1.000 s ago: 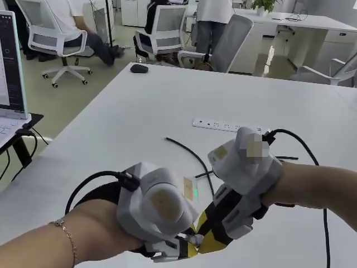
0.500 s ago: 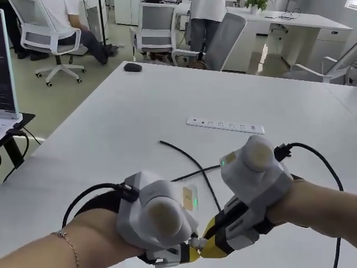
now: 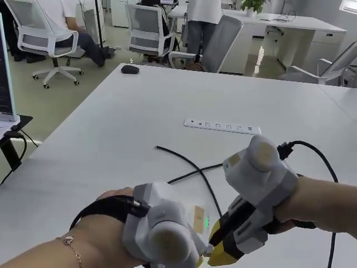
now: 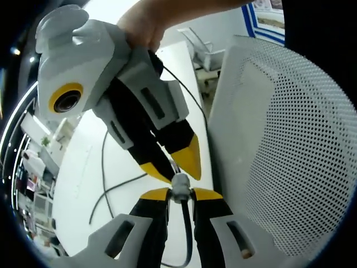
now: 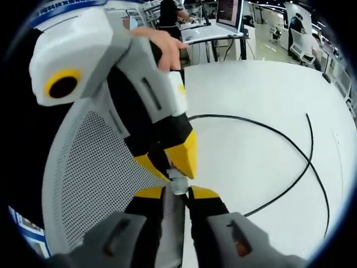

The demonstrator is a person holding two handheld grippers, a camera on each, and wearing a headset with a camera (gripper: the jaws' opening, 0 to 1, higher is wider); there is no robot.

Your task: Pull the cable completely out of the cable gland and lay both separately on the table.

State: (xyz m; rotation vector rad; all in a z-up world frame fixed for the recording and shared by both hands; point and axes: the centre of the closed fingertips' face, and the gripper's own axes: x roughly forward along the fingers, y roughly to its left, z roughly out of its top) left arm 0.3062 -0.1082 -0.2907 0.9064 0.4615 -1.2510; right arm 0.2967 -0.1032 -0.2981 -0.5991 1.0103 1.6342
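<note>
- Two tongs tip to tip at the near edge of the white worktop (image 3: 128, 111), yellow tips meeting low in the head view.
- Left tongs (image 4: 182, 194) closed on the grey cable gland (image 4: 180, 186), one yellow tip on each side of it.
- Right tongs (image 5: 177, 193) closed on the same gland from the opposite end, entering the left gripper view from above with jaws narrowed almost to a point.
- Black cable (image 4: 187, 234) not yet out of the gland, running from it back between the left jaws toward the camera.
- Rest of the cable loose on the worktop beyond the tongs, in a long curve with one stretch crossing another.
- Gland lifted off the worktop or touching it: cannot tell.
- White power strip (image 3: 222, 127) flat on the worktop farther out, apart from the cable.
- Dark mouse (image 3: 130, 69) near the far left edge of the worktop.
- Grey mesh chair back (image 4: 279, 139) close behind the tongs in both gripper views.
- Black lead (image 3: 315, 156) arching from the right gripper's housing over the forearm.
- Thin bracelet (image 3: 70, 244) on the left wrist.
- Office chairs (image 3: 146, 28) and several people, seated and standing, beyond the far edge of the worktop.
</note>
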